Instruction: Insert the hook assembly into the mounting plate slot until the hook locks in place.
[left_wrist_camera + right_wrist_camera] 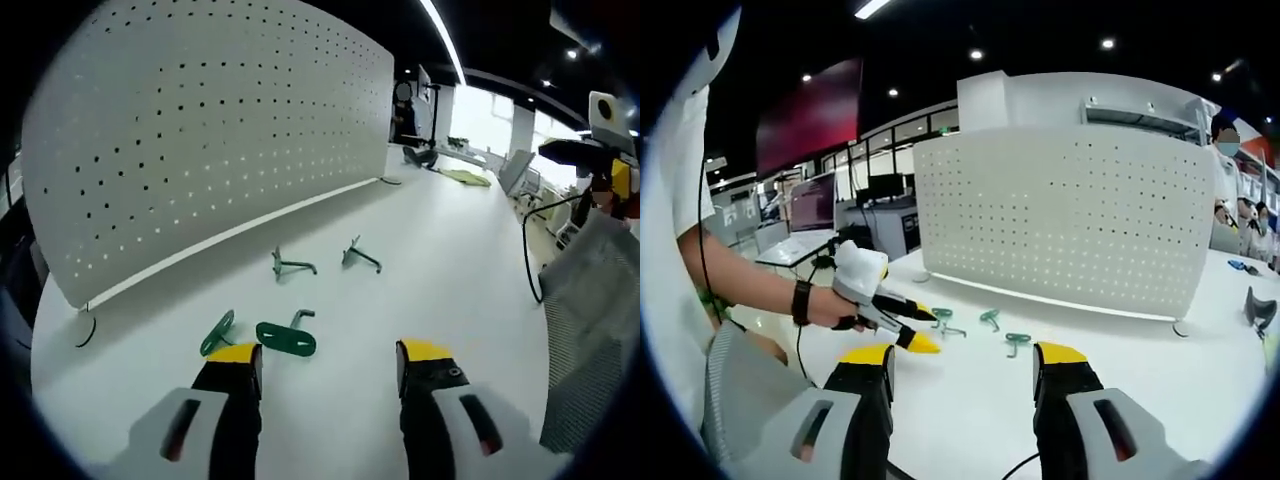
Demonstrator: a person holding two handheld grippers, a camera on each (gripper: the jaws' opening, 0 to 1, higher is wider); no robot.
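Four green hooks scattered on the white table (450, 260) in front of the upright white pegboard (200, 130). In the left gripper view, nearest: a green hook (287, 337) with an oval base lying flat just ahead of the left gripper (330, 357), a second green hook (217, 333) close beside it, tilted on edge. Farther back, nearer the board: two darker hooks (291, 264) (360, 255), apart from one another. Left gripper's yellow-tipped jaws spread wide, holding nothing, hovering over the table. In the right gripper view, right gripper (962, 360) likewise spread wide and empty, raised well back from the hooks. Left gripper (902, 320) also seen there, gripped in a person's hand (830, 308), yellow tips pointing toward the hooks.
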